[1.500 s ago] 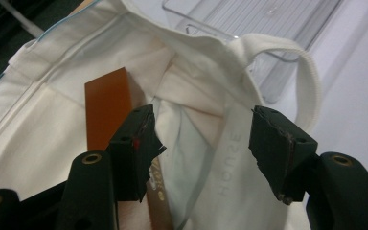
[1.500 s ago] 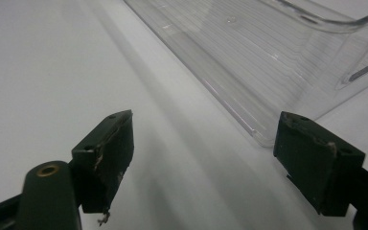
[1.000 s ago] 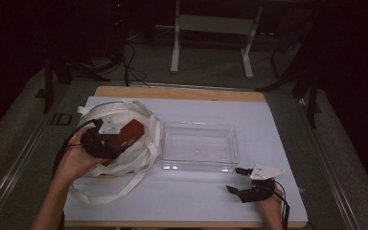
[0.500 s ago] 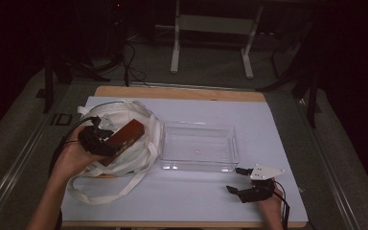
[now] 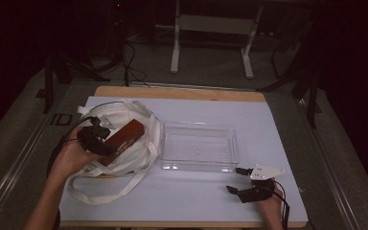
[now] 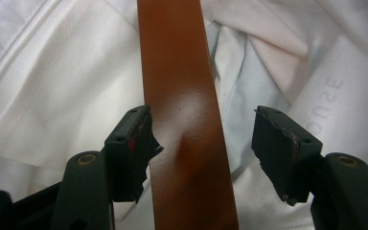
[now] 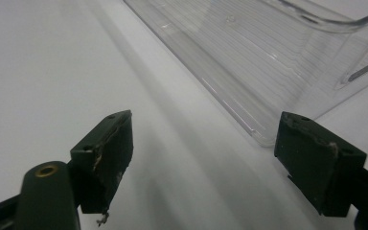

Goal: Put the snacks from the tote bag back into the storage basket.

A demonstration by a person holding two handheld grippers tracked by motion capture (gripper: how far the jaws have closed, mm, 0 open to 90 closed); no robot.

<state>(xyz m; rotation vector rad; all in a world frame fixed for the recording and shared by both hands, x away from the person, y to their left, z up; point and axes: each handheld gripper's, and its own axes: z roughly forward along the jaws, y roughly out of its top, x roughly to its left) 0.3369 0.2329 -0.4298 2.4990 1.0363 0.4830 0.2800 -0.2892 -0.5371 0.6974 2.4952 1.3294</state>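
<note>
A brown box [image 5: 122, 141] lies on the white bag [image 5: 139, 153], between the parted jaws of the left gripper [image 6: 201, 143]; one pad seems to touch it. The right gripper [image 5: 242, 181] waits wide open and empty beside the clear tray [image 5: 199, 165], likely the box's destination.

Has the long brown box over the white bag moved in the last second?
Yes: the long brown box has shifted slightly toward the clear plastic tray.

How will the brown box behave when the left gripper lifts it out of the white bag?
The brown box looks stiff, with flat straight faces. Its glossy surface seems slippery. The left gripper stands open around it, so it may tilt on the soft white bag.
</note>
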